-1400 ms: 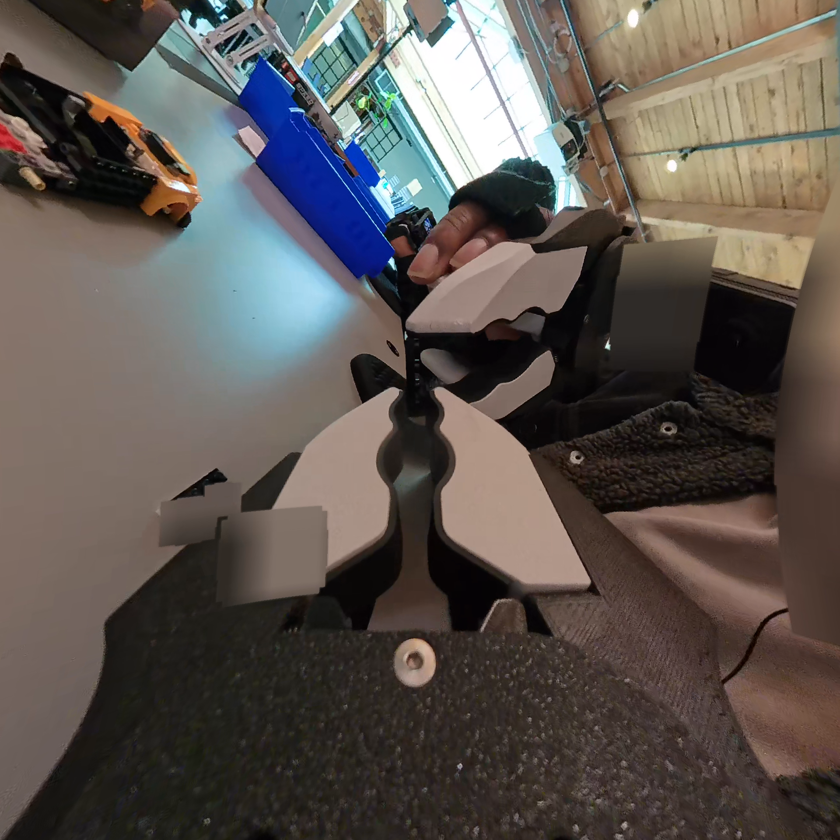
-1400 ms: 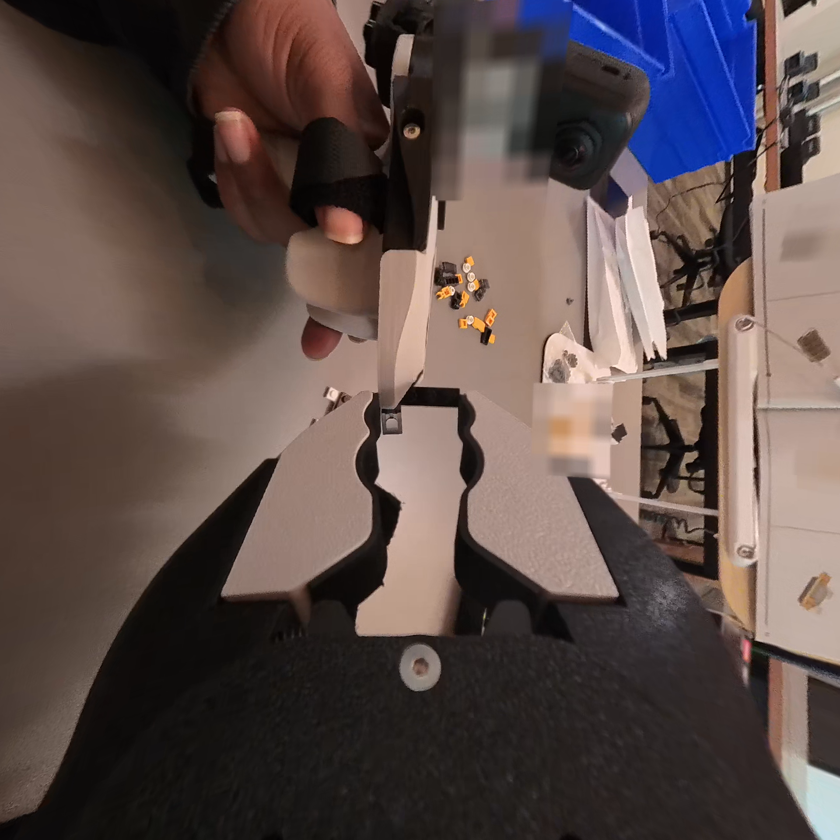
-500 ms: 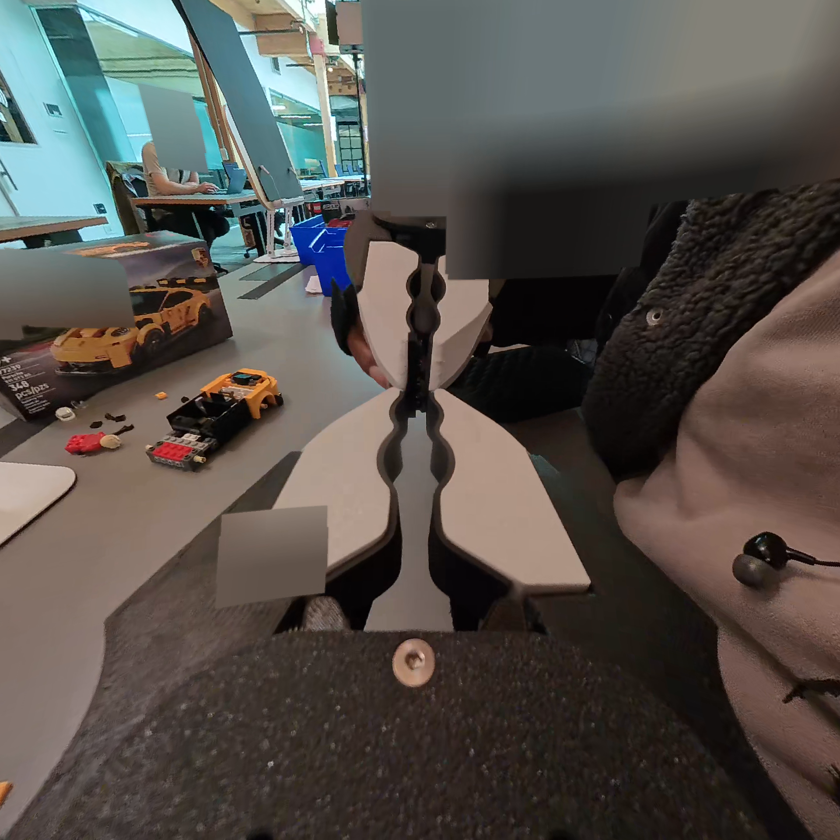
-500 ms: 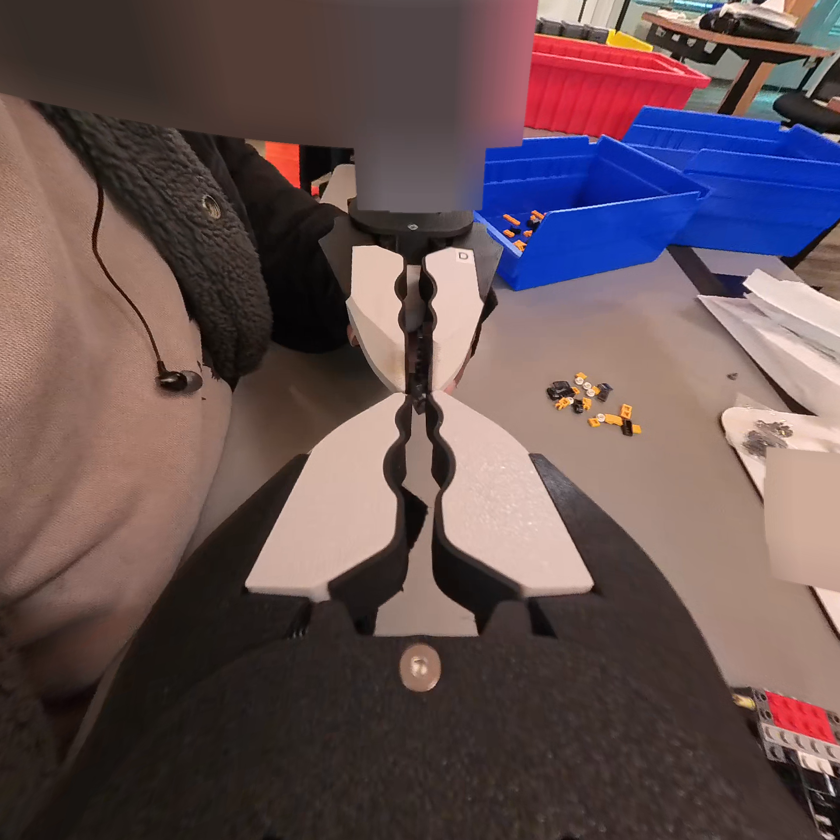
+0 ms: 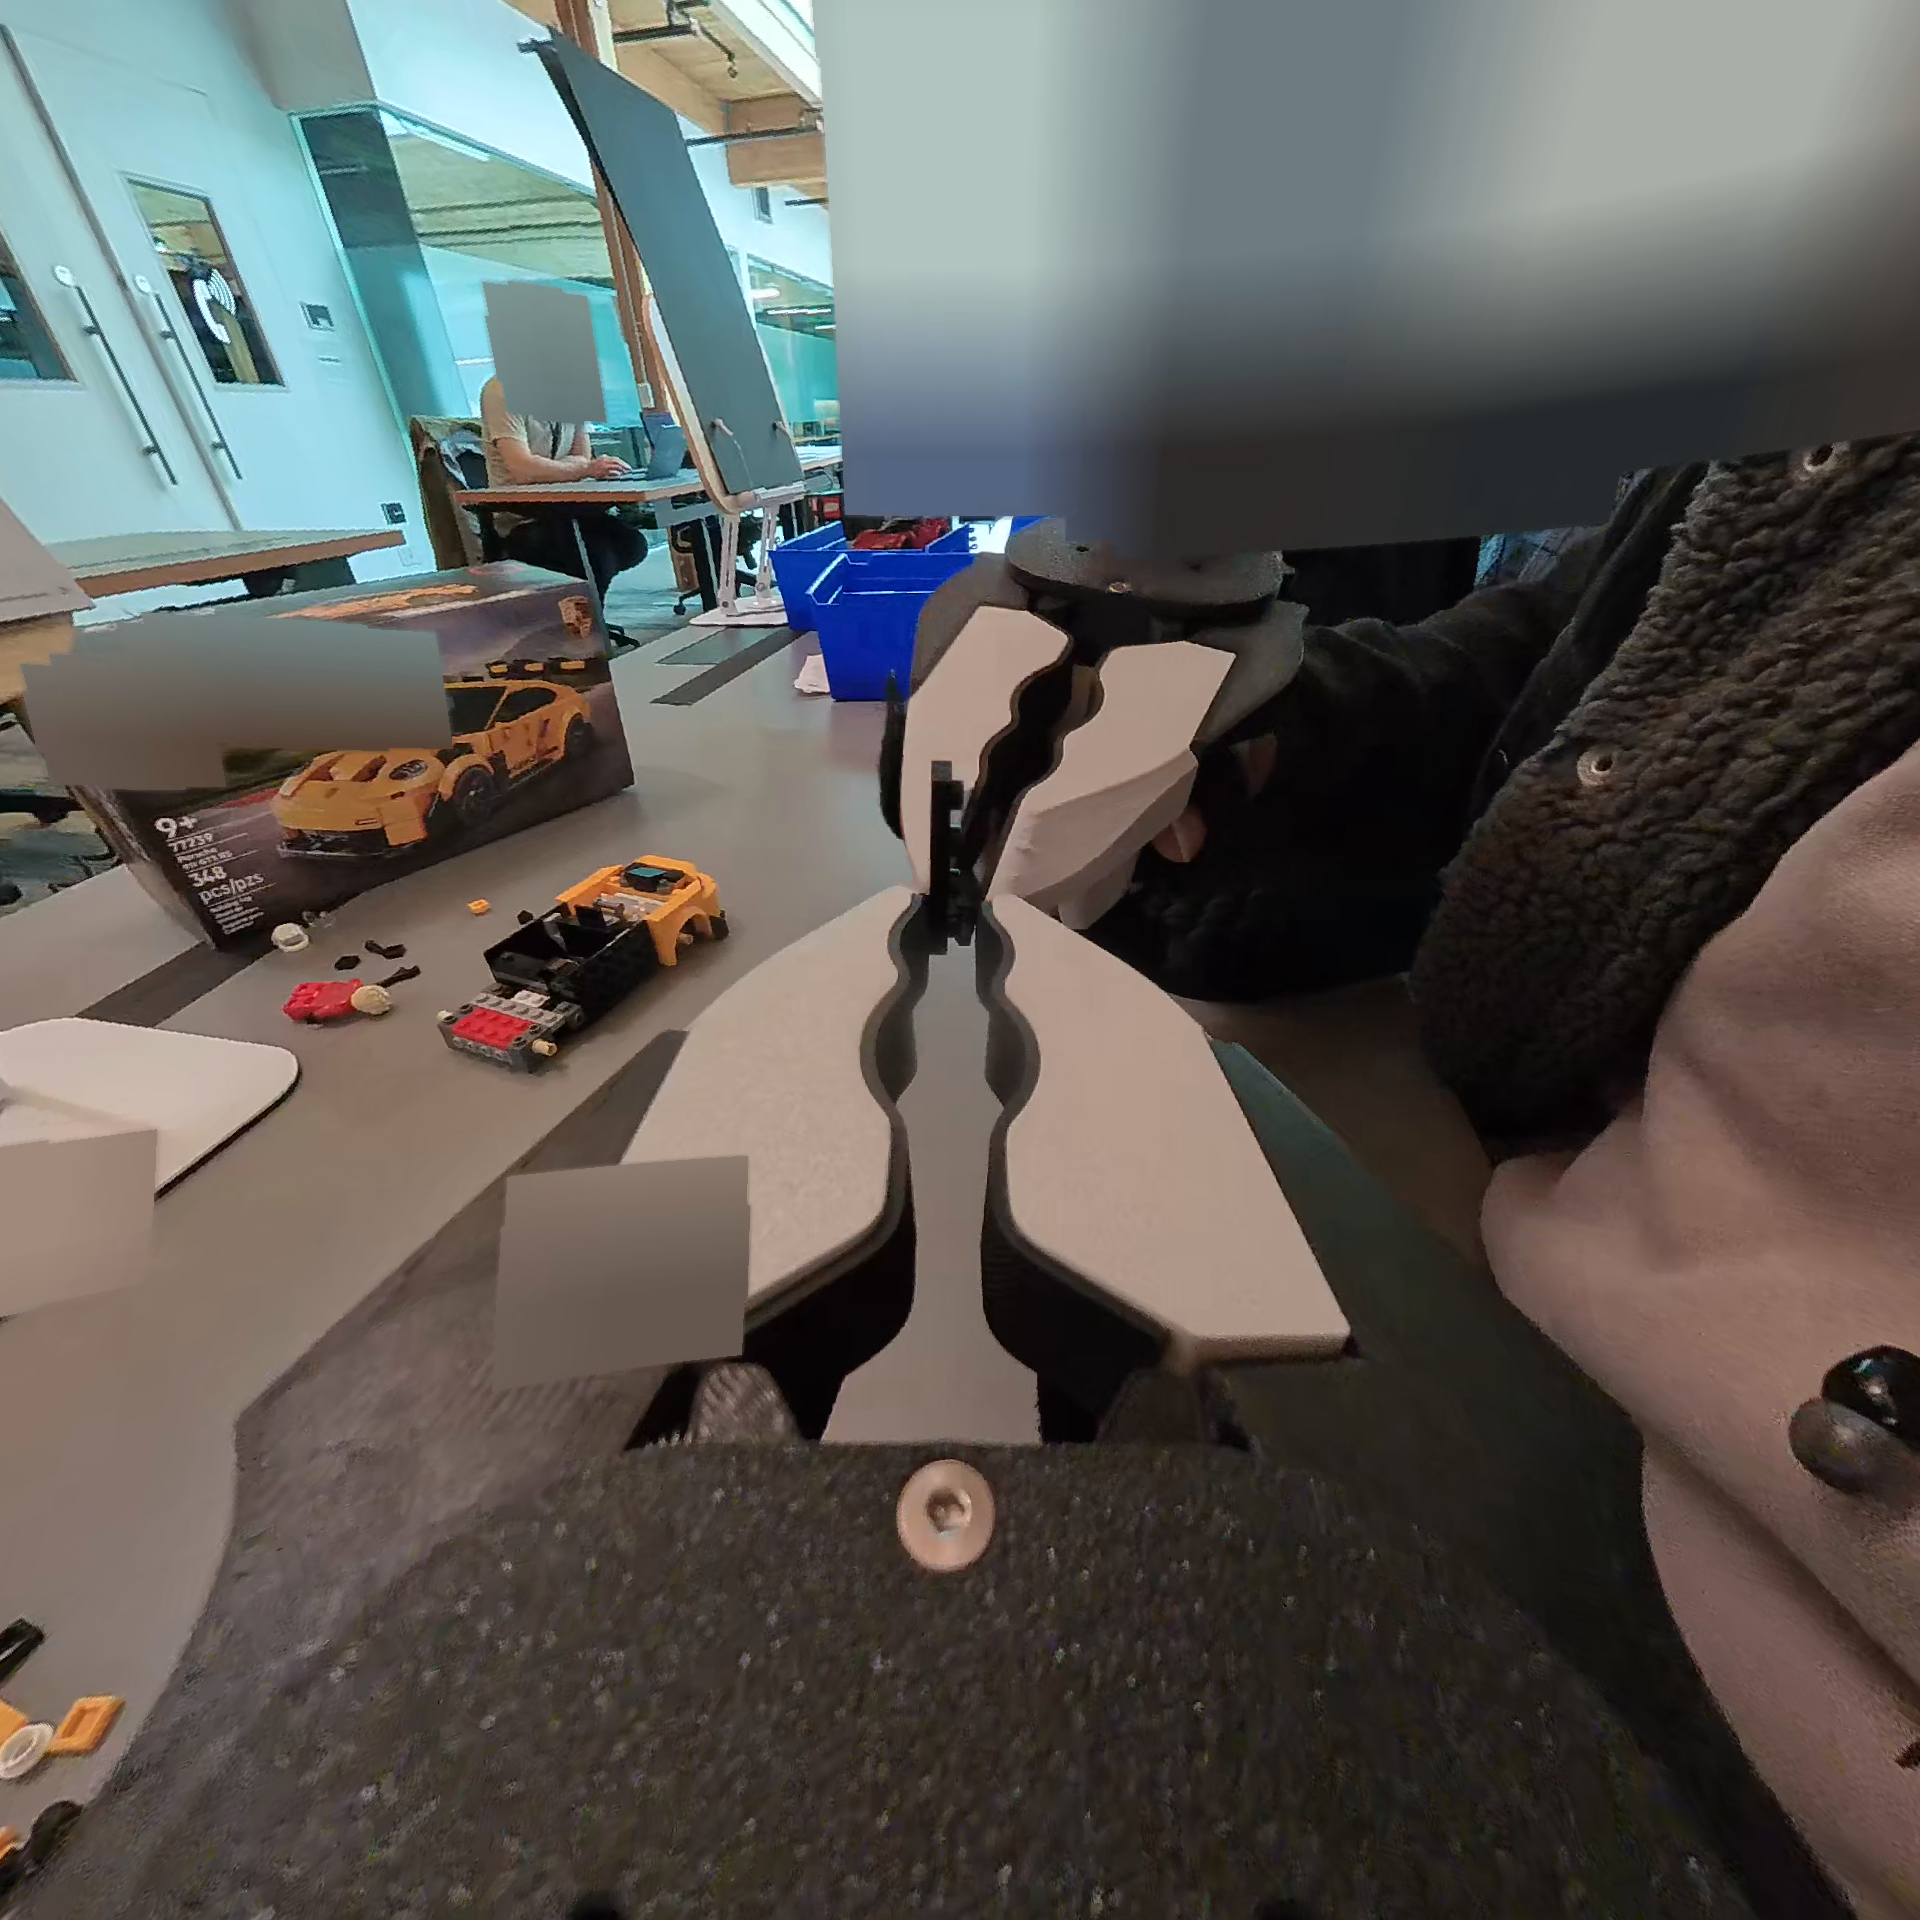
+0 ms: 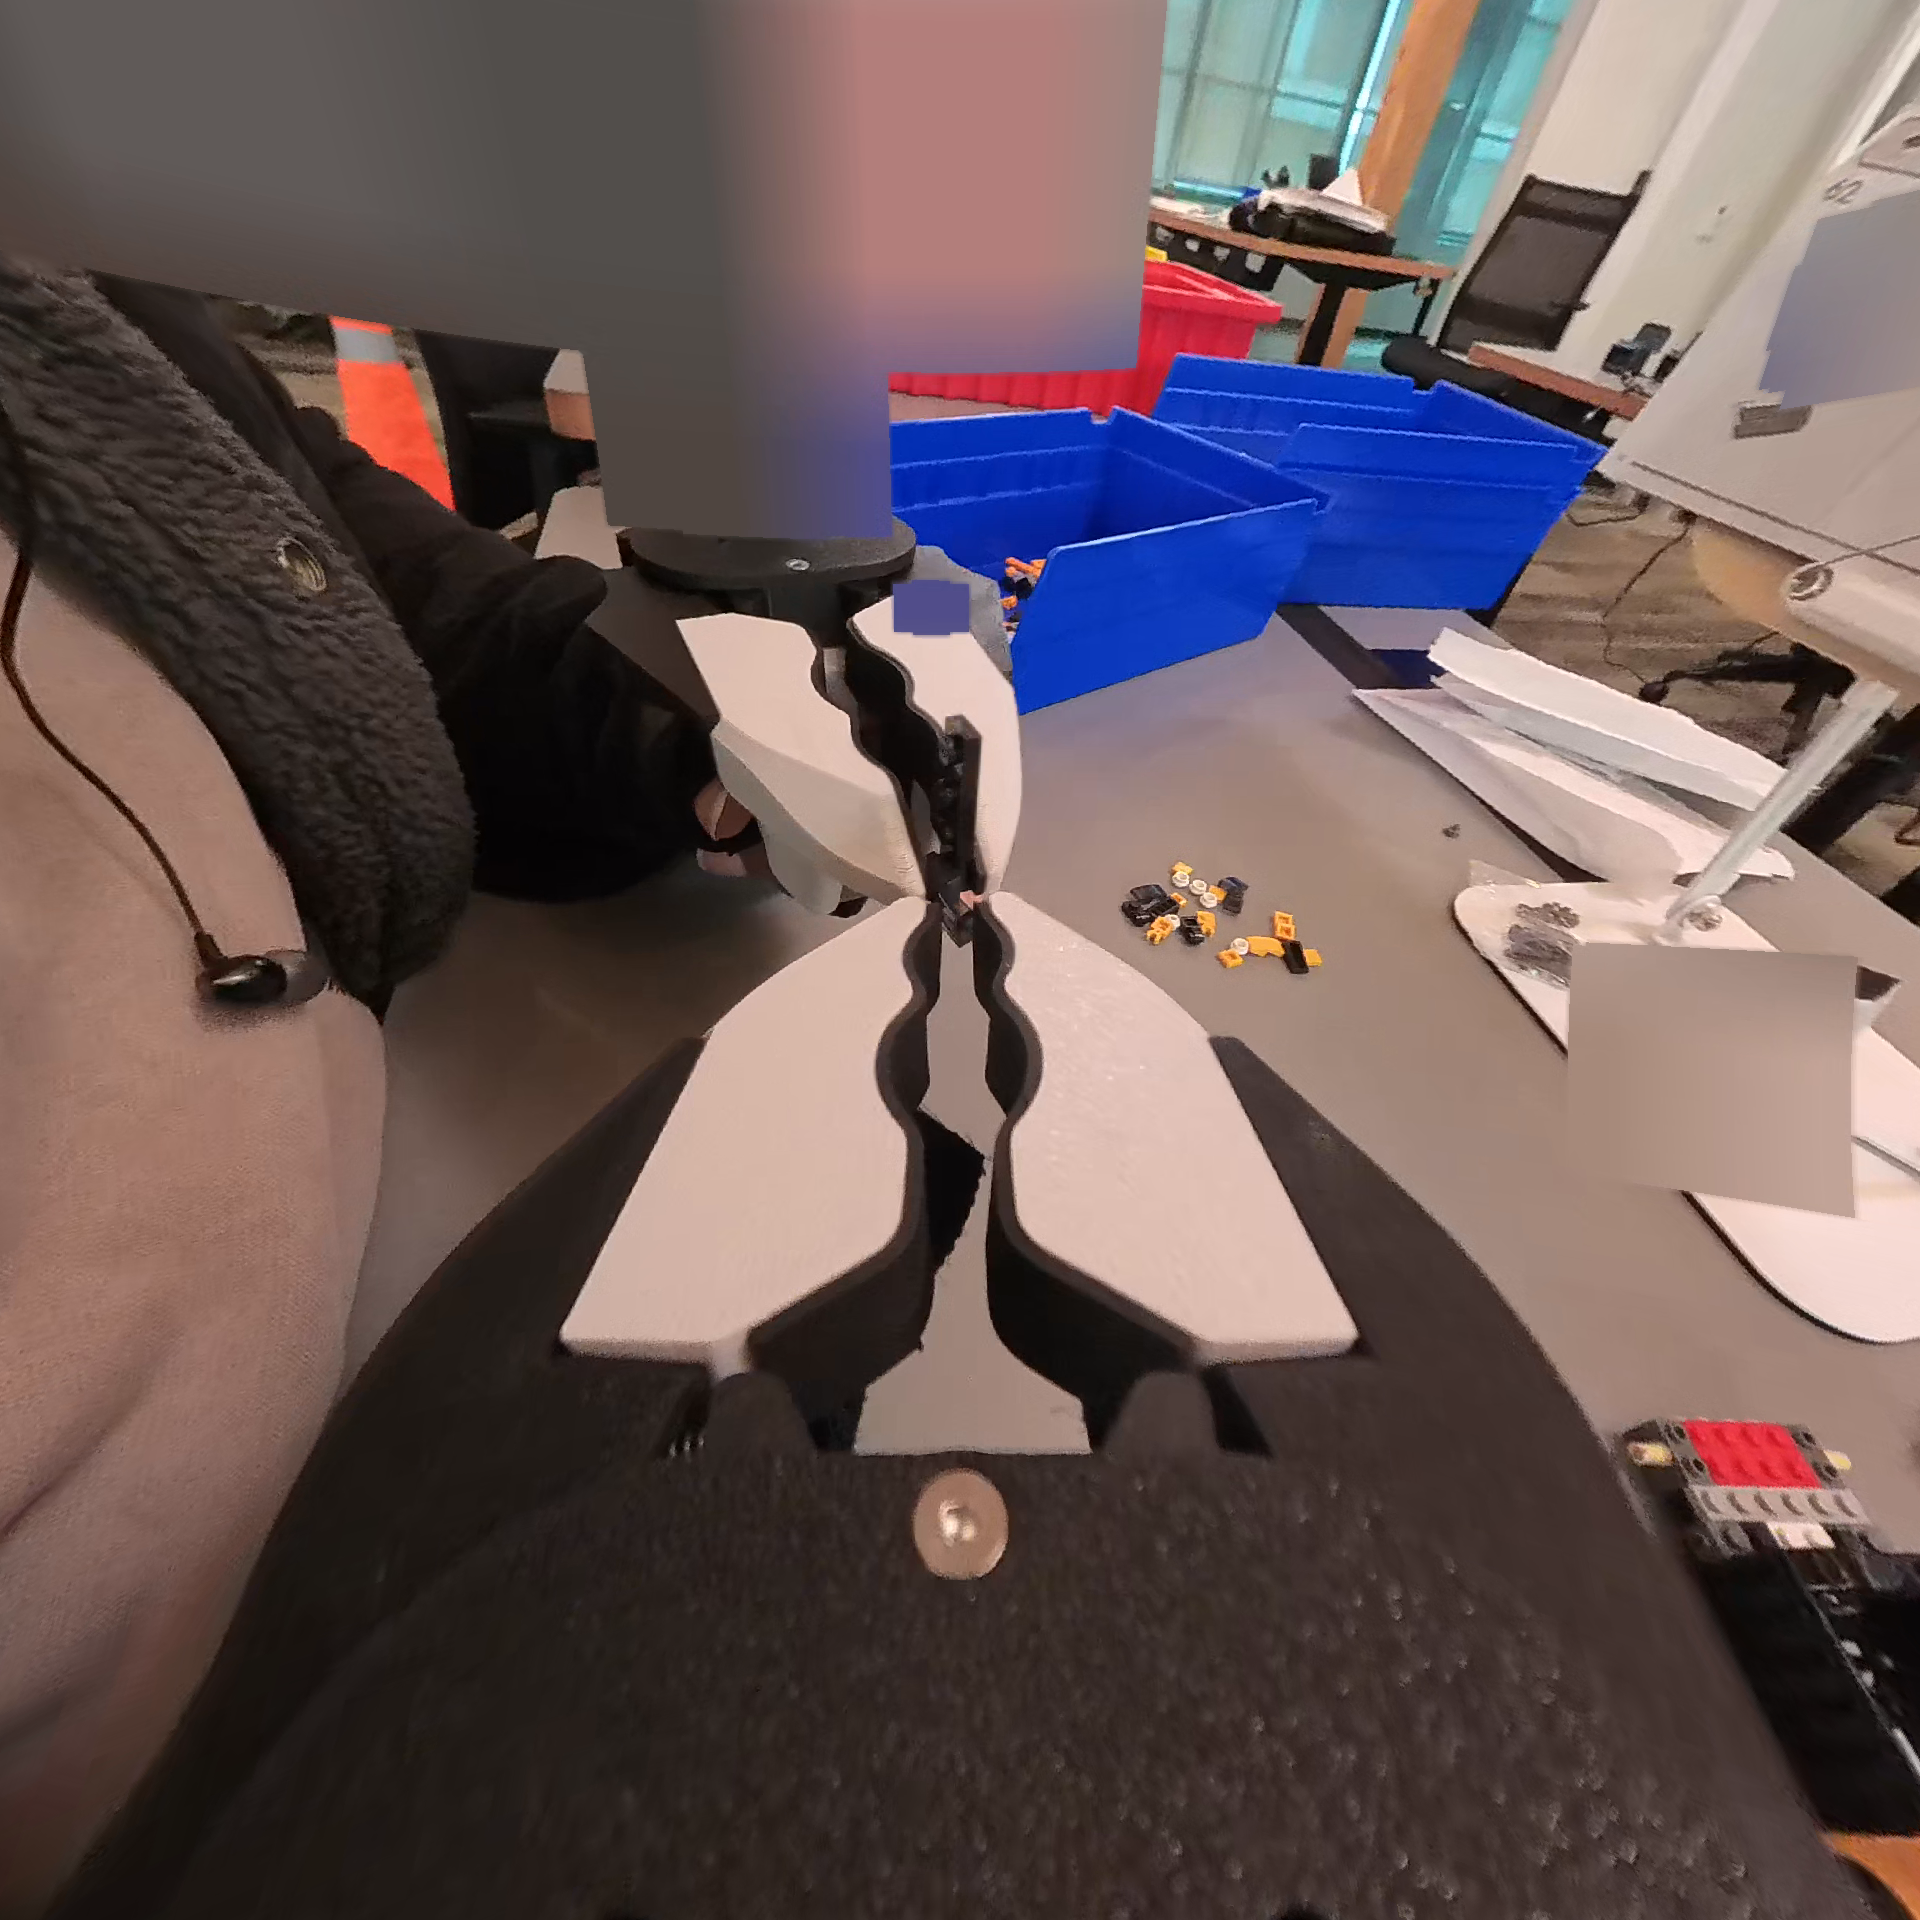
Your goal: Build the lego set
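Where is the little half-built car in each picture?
Left wrist view: the half-built car sits on the grey table, left of the middle, in front of the set's box.
Right wrist view: only its red, grey and black end shows, low at the right edge.
Shared landmark: the blue bins stand farther back on the table in both views.

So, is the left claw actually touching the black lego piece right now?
Touching. The left wrist view shows the left claw with both tips pinched onto the lower end of the black lego piece, and no gap on either side.
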Available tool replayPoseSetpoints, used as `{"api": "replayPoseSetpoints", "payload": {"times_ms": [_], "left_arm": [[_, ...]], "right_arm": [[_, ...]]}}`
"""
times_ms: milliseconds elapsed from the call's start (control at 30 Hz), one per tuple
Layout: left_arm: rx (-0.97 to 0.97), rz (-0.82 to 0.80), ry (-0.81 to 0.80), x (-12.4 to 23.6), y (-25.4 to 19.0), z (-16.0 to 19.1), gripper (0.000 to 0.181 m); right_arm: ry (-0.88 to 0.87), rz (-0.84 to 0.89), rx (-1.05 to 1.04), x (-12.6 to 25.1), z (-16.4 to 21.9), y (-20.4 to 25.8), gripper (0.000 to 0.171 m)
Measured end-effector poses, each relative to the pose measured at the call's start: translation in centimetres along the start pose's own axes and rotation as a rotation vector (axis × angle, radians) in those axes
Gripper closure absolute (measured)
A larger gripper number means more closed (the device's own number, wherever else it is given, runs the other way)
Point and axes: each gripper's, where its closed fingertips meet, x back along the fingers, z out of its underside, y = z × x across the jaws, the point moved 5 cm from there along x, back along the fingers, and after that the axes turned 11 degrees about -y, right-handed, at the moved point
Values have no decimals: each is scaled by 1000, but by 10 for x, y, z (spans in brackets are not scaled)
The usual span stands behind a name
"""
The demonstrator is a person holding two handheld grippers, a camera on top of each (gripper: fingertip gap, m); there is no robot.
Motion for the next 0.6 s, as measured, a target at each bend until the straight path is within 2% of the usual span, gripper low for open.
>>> {"api": "replayPoseSetpoints", "payload": {"times_ms": [300,600], "left_arm": [[17,-6,32,-5,-3,6,173],[136,23,43,-7,-3,12,174]], "right_arm": [[22,0,-3,6,6,1,166],[32,-65,-178,8,13,-1,166]]}}
